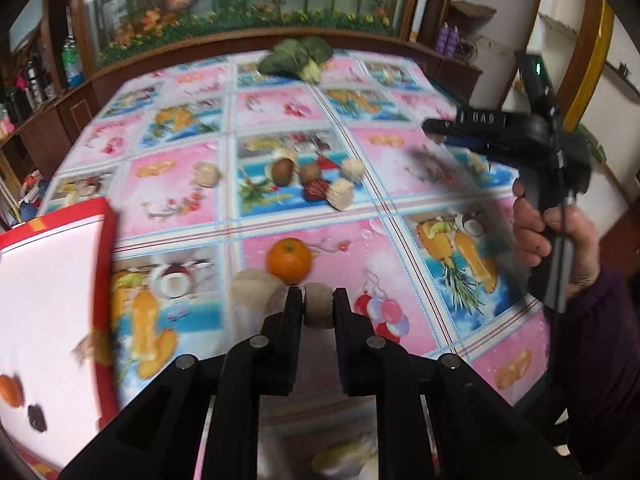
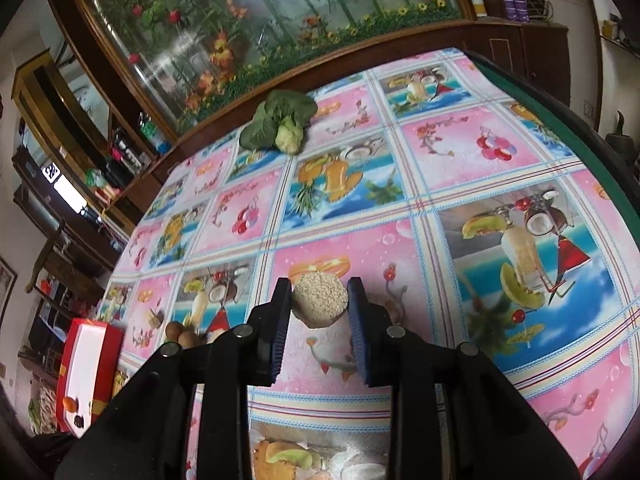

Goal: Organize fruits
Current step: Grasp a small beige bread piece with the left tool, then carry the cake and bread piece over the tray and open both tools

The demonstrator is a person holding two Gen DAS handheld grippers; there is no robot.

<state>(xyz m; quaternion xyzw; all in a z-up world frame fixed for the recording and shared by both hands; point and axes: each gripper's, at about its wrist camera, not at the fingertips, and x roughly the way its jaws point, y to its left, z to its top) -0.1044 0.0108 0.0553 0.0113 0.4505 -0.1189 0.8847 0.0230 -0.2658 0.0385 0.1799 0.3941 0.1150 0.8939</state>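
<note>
Left wrist view: the left hand-held gripper (image 1: 317,307) pinches a small beige round fruit (image 1: 319,310) just in front of the orange (image 1: 289,261), above the bench (image 1: 400,248).

Right wrist view: the right hand-held gripper (image 2: 320,300) clamps a pale grainy block (image 2: 319,305) well away from the orange, its 2 fingers (image 2: 282,312) pressing both sides.

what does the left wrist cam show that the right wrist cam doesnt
Only the left wrist view shows the orange on the table, the left gripper shut on a small round beige piece, and the person's hand holding the other gripper.

Only the right wrist view shows the right gripper shut on a grainy beige block, close up.

Both show the red box with its white inside, the leafy vegetable at the far edge, and the fruit-print tablecloth.
</note>
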